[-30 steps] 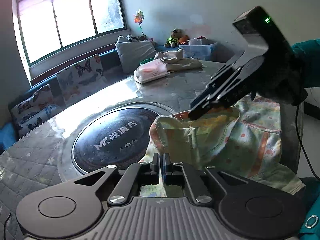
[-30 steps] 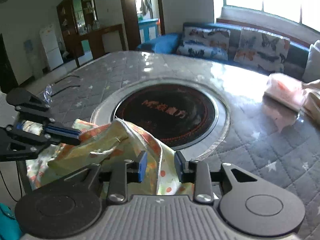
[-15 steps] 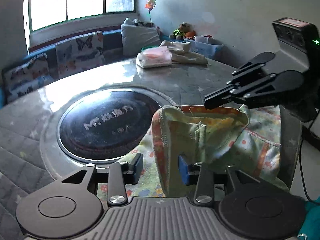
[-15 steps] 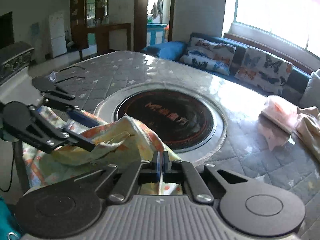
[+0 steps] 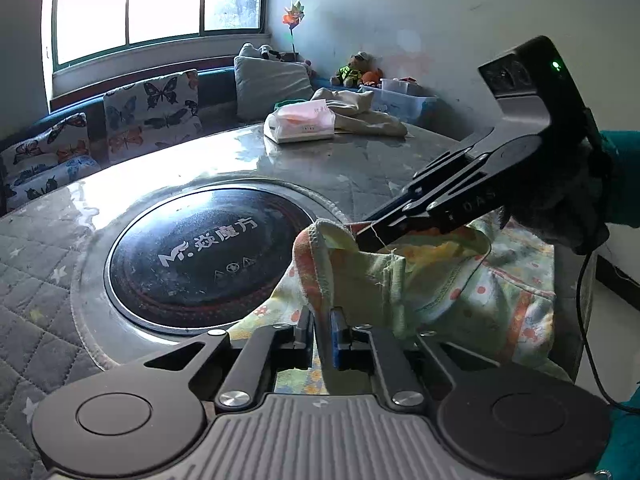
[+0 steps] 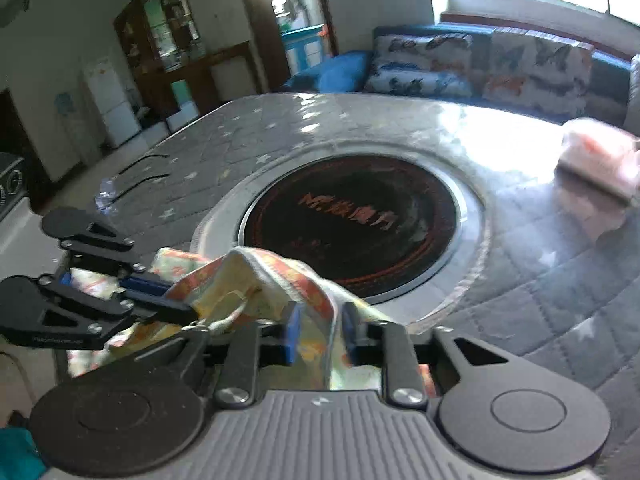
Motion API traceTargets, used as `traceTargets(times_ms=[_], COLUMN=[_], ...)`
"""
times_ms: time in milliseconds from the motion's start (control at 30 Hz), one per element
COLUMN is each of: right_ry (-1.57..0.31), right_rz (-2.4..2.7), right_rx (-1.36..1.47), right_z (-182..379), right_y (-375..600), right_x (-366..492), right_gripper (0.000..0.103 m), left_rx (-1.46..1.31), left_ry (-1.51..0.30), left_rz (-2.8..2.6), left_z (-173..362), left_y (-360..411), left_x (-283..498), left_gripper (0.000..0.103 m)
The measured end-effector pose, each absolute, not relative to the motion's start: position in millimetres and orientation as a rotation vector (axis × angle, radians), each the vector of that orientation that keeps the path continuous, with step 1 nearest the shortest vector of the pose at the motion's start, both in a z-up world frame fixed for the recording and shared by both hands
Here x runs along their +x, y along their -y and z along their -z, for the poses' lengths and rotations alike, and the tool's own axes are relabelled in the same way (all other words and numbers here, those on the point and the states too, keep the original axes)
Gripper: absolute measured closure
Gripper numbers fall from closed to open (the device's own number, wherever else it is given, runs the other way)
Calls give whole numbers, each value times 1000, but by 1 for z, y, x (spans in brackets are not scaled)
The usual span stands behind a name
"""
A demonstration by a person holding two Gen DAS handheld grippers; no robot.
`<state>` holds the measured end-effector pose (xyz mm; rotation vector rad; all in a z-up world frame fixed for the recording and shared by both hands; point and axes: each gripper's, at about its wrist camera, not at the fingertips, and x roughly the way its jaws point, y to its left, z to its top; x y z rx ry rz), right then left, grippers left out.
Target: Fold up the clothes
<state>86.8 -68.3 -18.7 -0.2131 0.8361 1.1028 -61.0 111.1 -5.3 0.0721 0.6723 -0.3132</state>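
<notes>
A small pale-green garment with orange trim and a printed pattern [image 5: 432,280] lies bunched at the near edge of the round table, partly hanging over it. My left gripper [image 5: 323,334] is shut on its orange-trimmed edge. My right gripper [image 6: 318,338] stands open with a fold of the same garment [image 6: 256,280] between its jaws. In the left wrist view the right gripper [image 5: 366,238] reaches in from the right, its tips at the raised edge. In the right wrist view the left gripper [image 6: 188,314] grips the cloth from the left.
The grey quilted table [image 5: 360,168] has a black round hotplate [image 5: 204,252] in its middle, just beyond the garment. A pink tissue pack [image 5: 300,122] and a beige folded cloth [image 5: 360,114] lie at the far side. A sofa with butterfly cushions [image 5: 152,108] stands behind.
My left gripper has closed on the garment's edge after standing open half a second ago. My right gripper, shut half a second ago, has opened. The raised edge has shifted slightly.
</notes>
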Motion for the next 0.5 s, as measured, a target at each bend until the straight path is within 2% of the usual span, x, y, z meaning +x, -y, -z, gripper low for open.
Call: traceTargets(times_ms=[133,500], right_ry=[-798,-445], right_rz=[-1107,-1033], right_rx=[-232,-514], right_z=[16,-13], right_y=[72,91], right_x=[78,17], right_gripper=[102,102], left_rx=[113,364], left_ry=[-670,-585], left_rz=[289,136], left_z=[4,-6], left_y=[-109,-85], left_x=[-61,-82], left_gripper=[95,100])
